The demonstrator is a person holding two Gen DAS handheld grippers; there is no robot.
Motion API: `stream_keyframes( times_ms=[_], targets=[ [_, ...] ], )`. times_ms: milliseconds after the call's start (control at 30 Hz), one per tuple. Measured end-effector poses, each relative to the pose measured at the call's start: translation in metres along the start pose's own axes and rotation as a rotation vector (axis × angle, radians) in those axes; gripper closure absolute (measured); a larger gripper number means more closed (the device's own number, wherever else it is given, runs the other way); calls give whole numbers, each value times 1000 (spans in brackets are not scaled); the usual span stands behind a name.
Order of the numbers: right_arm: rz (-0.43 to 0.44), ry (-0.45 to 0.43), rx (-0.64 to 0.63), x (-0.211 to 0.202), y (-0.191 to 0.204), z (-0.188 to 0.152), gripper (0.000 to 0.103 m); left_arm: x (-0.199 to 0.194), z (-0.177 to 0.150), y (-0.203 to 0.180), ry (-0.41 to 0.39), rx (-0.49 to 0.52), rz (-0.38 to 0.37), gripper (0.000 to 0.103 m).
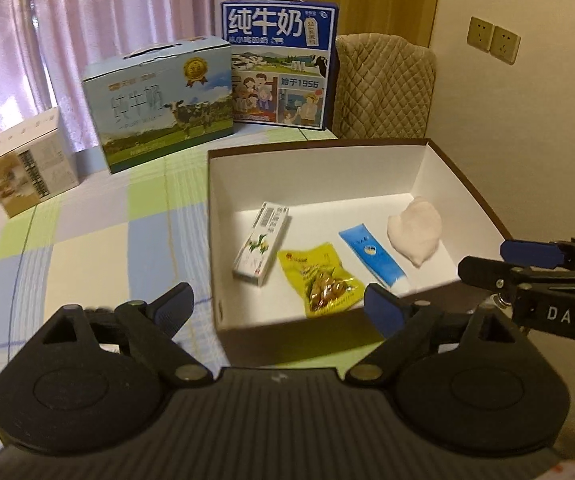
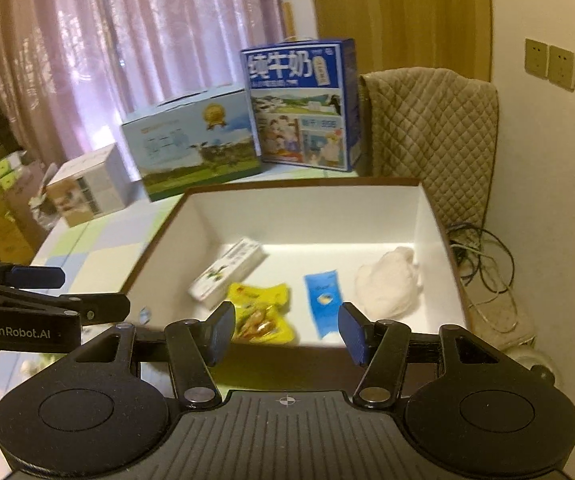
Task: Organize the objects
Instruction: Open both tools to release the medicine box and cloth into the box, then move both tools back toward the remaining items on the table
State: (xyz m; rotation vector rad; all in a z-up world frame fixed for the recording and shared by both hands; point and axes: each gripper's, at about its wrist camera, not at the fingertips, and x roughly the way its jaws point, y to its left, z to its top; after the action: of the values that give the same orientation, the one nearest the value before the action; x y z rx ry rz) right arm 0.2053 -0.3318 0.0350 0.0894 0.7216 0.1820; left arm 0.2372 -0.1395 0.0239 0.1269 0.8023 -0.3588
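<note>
— Where do the things sit?

— All four lie on the floor of the open white box (image 1: 319,172), toward its near wall. From the left: a small carton (image 1: 261,243), tilted on its side; a yellow snack packet (image 1: 321,278) just beside its near end; a blue tube (image 1: 373,258) with its white cap toward the near wall; then a pale cloth pouch (image 1: 415,234) close to the right wall.

— Do any of them touch?

— The carton and the packet look to be touching or nearly so; I cannot tell which. The tube and the pouch lie apart from the others.

— And the grippers?

— Both hang at the near side of the box, holding nothing. The left gripper (image 1: 277,306) has its fingers (image 1: 175,310) spread wide, in front of the box's near left corner. The right gripper (image 2: 287,332) is also parted wide, above the near wall, with the packet and the tube seen between its blue pads (image 2: 351,334). Each shows at the edge of the other's view.

— What does the box stand on?

— A surface (image 1: 87,240) with a pastel checked cloth. Behind it stand two milk cases (image 1: 163,104) and, further left, a smaller box (image 1: 27,172). A quilted chair (image 1: 383,88) backs onto the far side.
</note>
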Motion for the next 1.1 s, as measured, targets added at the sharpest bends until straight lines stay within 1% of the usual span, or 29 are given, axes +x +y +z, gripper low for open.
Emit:
stream_keyframes(
  times_ms=[233, 433, 800, 867, 1100],
  targets=[
    [57, 24, -22, -22, 32, -25, 49, -44, -31, 20, -23, -57, 38, 13],
    [105, 45, -55, -38, 60, -43, 49, -77, -63, 36, -17, -121, 60, 13],
    [173, 37, -81, -71, 96, -80, 49, -137, -118, 53, -31, -188, 112, 13],
    [188, 37, -81, -76, 101, -87, 49, -146, -127, 57, -34, -206, 113, 13],
    [234, 60, -109, -81, 115, -107, 49, -166, -148, 70, -38, -243, 153, 13]
  ],
)
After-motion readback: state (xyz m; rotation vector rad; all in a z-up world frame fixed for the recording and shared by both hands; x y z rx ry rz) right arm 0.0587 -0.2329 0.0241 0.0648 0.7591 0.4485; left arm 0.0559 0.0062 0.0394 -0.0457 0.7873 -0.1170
